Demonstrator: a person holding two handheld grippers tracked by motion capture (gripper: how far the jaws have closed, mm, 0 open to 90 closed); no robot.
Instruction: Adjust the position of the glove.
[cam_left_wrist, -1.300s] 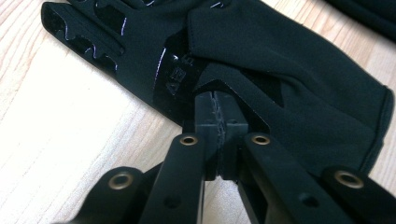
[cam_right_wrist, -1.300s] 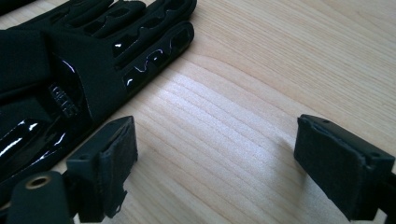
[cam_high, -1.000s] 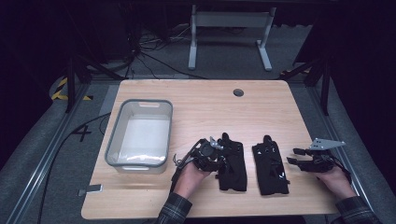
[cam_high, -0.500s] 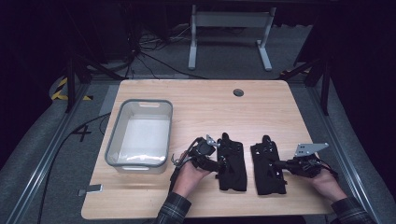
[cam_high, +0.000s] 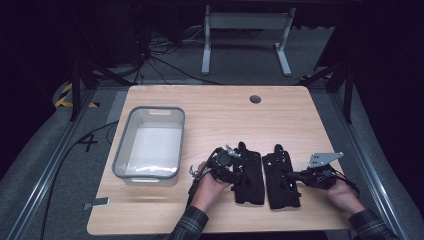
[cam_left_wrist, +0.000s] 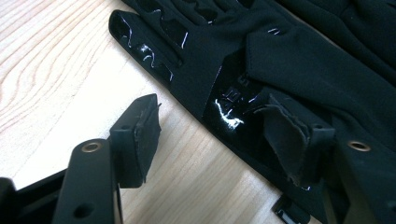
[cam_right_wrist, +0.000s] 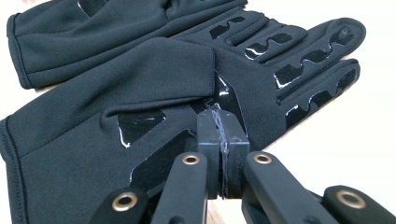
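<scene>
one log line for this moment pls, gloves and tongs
left tongs: open at left glove | right tongs: shut on right glove | bin: untouched

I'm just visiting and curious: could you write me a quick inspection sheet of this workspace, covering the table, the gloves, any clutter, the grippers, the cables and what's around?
Surface: wooden table, round hole near the far edge.
Job's things: left glove and right glove, black, lying flat side by side.
Clutter: grey bin left of the gloves; small grey piece at the near left edge.
Grippers: left gripper open, one pad on the left glove's edge, the other over bare wood; right gripper shut, tips against the right glove, a pinch of fabric cannot be told.
Cables: bundle on the floor beyond the table.
Surroundings: metal stand, dark floor.
</scene>
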